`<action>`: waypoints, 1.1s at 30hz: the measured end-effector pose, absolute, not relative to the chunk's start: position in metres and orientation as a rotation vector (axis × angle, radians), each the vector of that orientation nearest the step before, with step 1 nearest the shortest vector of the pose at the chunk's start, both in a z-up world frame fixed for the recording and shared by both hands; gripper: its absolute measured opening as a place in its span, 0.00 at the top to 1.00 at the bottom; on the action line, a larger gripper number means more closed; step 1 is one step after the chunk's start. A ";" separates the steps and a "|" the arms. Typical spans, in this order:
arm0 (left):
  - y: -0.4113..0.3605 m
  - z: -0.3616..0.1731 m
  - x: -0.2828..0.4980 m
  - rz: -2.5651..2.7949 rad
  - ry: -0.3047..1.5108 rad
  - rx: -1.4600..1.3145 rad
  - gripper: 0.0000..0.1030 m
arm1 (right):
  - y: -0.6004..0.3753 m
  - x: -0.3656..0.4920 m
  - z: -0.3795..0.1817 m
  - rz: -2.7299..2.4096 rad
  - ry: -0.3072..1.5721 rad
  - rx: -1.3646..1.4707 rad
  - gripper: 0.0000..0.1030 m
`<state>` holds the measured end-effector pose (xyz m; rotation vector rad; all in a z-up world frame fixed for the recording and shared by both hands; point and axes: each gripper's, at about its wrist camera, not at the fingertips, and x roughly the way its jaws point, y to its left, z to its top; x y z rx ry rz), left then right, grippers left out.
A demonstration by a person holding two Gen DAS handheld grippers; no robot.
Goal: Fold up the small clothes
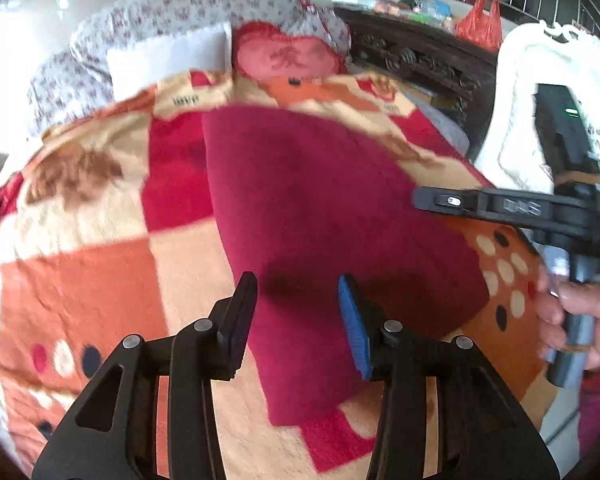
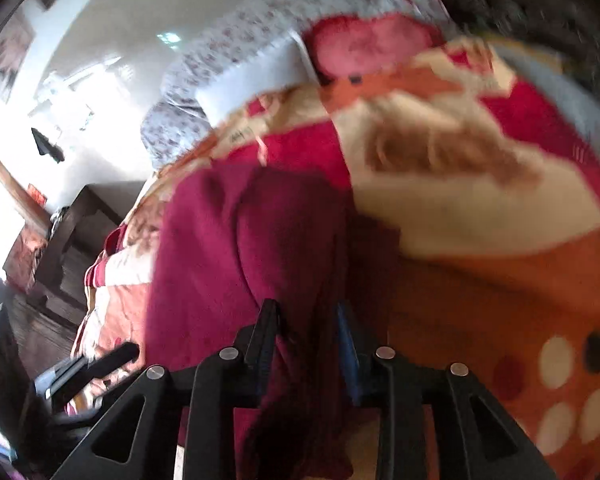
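A dark red cloth point(image 1: 320, 208) lies flat on a patterned orange, red and cream blanket point(image 1: 80, 264) on a bed. My left gripper point(image 1: 298, 304) is open and empty, hovering just above the near part of the cloth. In the right wrist view the same cloth point(image 2: 236, 240) is bunched and lifted at its near edge. My right gripper point(image 2: 306, 332) has that edge between its fingers, with the jaws partly closed around the fabric. The right gripper's body and the hand holding it show at the right of the left wrist view point(image 1: 572, 216).
A red heart-shaped cushion point(image 1: 288, 56), a white pillow point(image 1: 168, 60) and a floral quilt point(image 1: 148, 20) lie at the head of the bed. A dark carved wooden headboard or bench point(image 1: 420, 60) and a white furry thing point(image 1: 540, 92) stand at the right. A dark cabinet point(image 2: 72, 248) is at the left.
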<state>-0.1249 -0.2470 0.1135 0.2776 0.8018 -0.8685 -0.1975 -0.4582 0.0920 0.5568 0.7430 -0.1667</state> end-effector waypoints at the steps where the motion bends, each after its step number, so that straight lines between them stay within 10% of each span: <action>1: -0.248 0.117 -0.121 -0.865 0.792 0.270 0.60 | -0.453 -0.198 0.102 -0.154 0.722 0.532 0.73; 33: -0.278 0.086 -0.061 -0.726 0.865 0.201 0.43 | -0.394 -0.197 0.071 -0.192 0.859 0.259 0.72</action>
